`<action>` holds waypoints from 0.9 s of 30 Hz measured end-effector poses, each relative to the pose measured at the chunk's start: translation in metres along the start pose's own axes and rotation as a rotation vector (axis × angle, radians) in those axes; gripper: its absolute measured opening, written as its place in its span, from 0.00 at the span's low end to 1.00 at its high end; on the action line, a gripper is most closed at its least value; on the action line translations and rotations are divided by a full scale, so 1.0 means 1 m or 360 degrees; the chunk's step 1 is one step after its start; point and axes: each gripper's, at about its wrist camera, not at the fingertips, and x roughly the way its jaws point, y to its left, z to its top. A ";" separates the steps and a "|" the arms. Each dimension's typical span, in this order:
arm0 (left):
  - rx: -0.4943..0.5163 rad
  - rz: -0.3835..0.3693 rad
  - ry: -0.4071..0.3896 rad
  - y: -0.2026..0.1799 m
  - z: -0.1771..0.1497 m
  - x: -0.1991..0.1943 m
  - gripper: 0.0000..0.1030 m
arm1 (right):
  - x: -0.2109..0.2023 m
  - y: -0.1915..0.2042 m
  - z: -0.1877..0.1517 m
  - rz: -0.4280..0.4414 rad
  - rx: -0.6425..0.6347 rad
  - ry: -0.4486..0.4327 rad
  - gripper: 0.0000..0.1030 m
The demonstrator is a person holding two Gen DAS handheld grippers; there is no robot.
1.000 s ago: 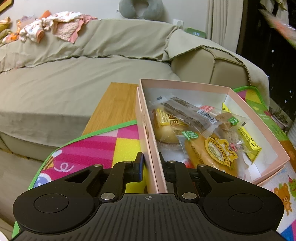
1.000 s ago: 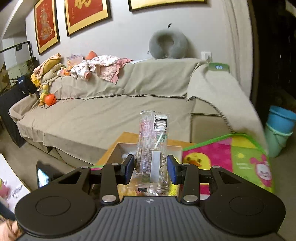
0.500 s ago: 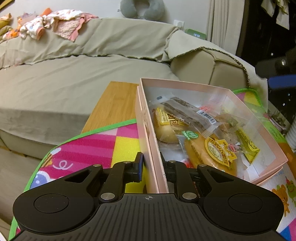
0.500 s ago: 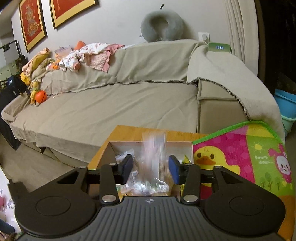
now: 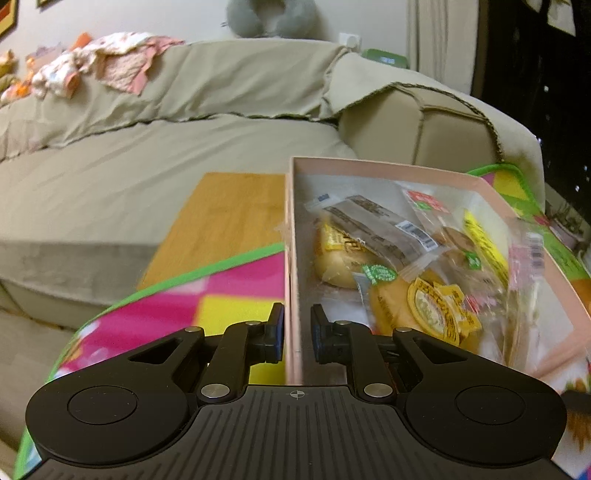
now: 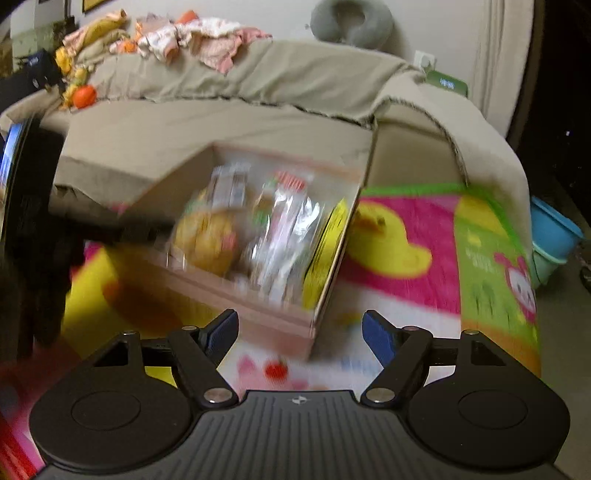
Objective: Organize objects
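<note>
The left gripper [image 5: 297,326] clamps the thin wall of the box [image 5: 384,168], while the right gripper [image 6: 300,332], jaws just spread and empty, hangs near the light, slippery snack packets [image 6: 284,229] ahead of it

Matt pink cardboard box [image 5: 388,168] holds glossy plastic wrappers [image 5: 384,225].

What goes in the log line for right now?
left tool: shut on pink box wall | right tool: open, empty, jaws just opening | snack packets: in box

beige sofa [image 5: 147,177], grey neck pillow [image 6: 351,22]
</note>
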 end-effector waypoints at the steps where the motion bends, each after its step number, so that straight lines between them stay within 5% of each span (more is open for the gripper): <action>1: 0.0020 -0.0024 -0.0006 -0.007 0.004 0.006 0.16 | 0.004 -0.001 -0.008 -0.0048 -0.0002 -0.0002 0.72; 4: 0.0109 -0.0085 -0.0008 -0.020 0.013 0.019 0.15 | 0.019 -0.013 -0.013 -0.0173 0.0075 -0.0008 0.73; 7: 0.0173 -0.0003 -0.0060 -0.014 0.012 0.019 0.49 | 0.024 -0.030 -0.016 -0.0179 0.0230 -0.0025 0.73; 8: 0.0182 0.0035 -0.0098 -0.012 0.011 0.018 0.52 | 0.025 -0.031 -0.017 -0.0190 0.0246 -0.0039 0.73; 13: 0.0199 0.0113 -0.0160 -0.006 0.011 0.001 0.55 | 0.022 -0.033 -0.019 -0.0239 0.0318 -0.0099 0.77; 15: 0.0190 0.0101 -0.0257 -0.005 0.007 -0.024 0.55 | 0.010 -0.032 -0.023 -0.0211 0.0369 -0.0138 0.98; 19: 0.0193 0.0102 -0.0435 -0.015 -0.022 -0.083 0.52 | -0.013 -0.018 -0.041 -0.0212 0.0370 -0.0173 1.00; 27: 0.0211 0.0025 -0.0222 -0.042 -0.104 -0.106 0.52 | -0.004 0.011 -0.081 -0.0278 0.0322 -0.0040 1.00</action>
